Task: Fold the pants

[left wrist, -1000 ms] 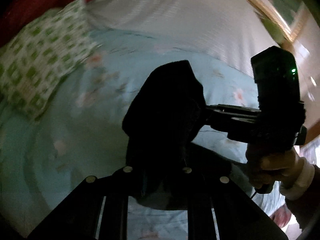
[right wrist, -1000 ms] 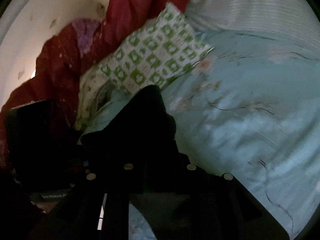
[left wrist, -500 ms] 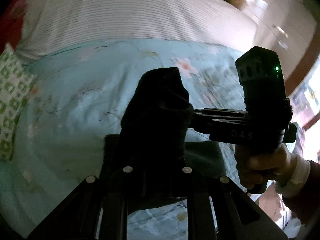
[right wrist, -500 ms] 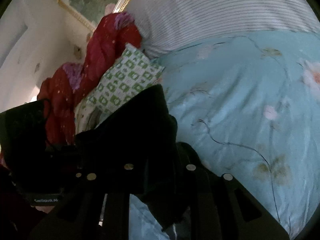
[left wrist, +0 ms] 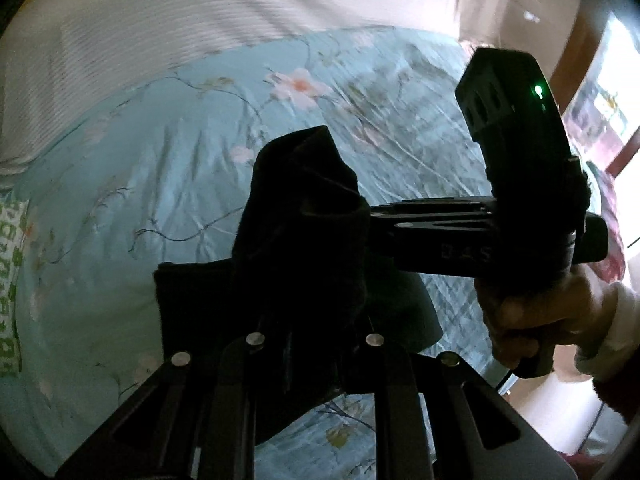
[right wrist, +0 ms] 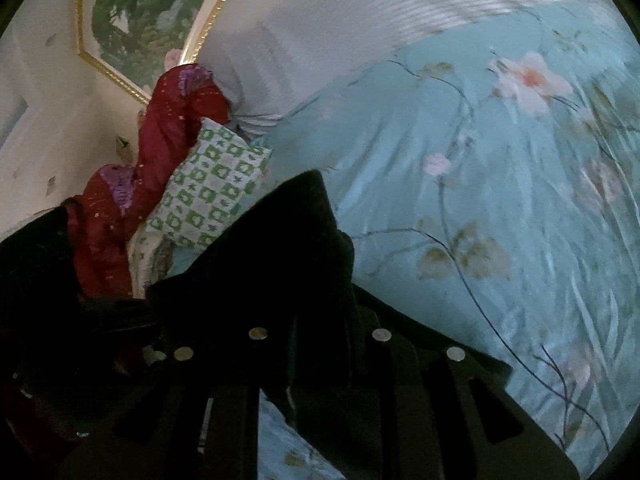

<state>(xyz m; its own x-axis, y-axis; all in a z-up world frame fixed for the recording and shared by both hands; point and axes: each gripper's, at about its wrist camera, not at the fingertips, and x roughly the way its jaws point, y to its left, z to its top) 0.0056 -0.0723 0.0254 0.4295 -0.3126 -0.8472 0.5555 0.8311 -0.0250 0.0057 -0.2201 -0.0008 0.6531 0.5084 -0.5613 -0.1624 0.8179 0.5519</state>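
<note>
While clamped on bunched black pants [left wrist: 304, 248] by both left gripper [left wrist: 312, 308] and right gripper [left wrist: 372, 236], held above floral bedspread [left wrist: 160, 168]; long axis unclear, grippers nearly touching, equally near.

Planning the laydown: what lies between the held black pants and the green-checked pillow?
Only bare floral bedsheet separates pants from pillow, in the left wrist view.

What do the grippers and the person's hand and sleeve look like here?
Both grippers are matte black with round silver fasteners on the finger rails. The right gripper has a blocky vented top with a green light, faint lettering on its side bar and a dark cable below the handle. The right hand is bare, with a white cuff.
</note>
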